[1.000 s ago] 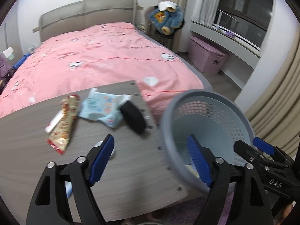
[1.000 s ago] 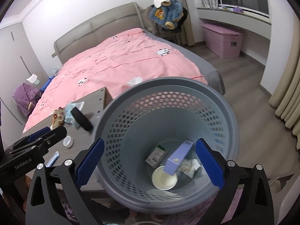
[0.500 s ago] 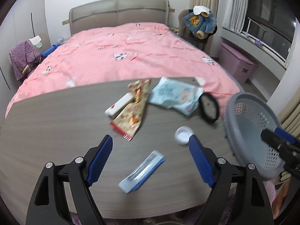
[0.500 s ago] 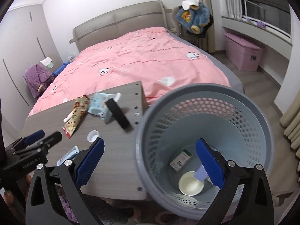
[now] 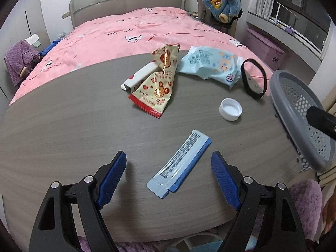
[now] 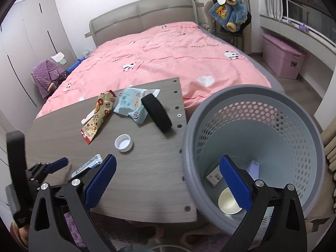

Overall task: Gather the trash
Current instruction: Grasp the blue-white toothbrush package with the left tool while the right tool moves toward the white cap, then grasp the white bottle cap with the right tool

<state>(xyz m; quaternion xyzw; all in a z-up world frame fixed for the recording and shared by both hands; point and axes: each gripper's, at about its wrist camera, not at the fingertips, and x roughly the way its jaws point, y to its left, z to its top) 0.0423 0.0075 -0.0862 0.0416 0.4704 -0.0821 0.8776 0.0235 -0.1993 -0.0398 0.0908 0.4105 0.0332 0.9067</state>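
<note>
On the grey wooden table [image 5: 52, 138] lie a flat blue sachet [image 5: 180, 163], a white bottle cap [image 5: 230, 109], a cream and red snack wrapper [image 5: 157, 86], a white stick pack [image 5: 138, 78], a light blue wipes pack [image 5: 212, 66] and a black band [image 5: 253, 77]. My left gripper [image 5: 169, 178] is open and empty, its jaws on either side of the sachet. A grey perforated bin [image 6: 254, 147] stands at the table's right edge with a paper cup [image 6: 227, 202] and small boxes inside. My right gripper [image 6: 167, 182] is open over the near rim.
A bed with a pink duvet [image 5: 147, 33] lies behind the table. A pink storage box [image 6: 282, 56] stands under the window at right. A chair with a blue plush coat [image 5: 222, 10] stands by the bed. A purple garment [image 6: 47, 75] lies at left.
The left gripper has swung left from the bin to over the table, now above the blue sachet. The right gripper has pulled back a little, so the bin sits further right in view.
</note>
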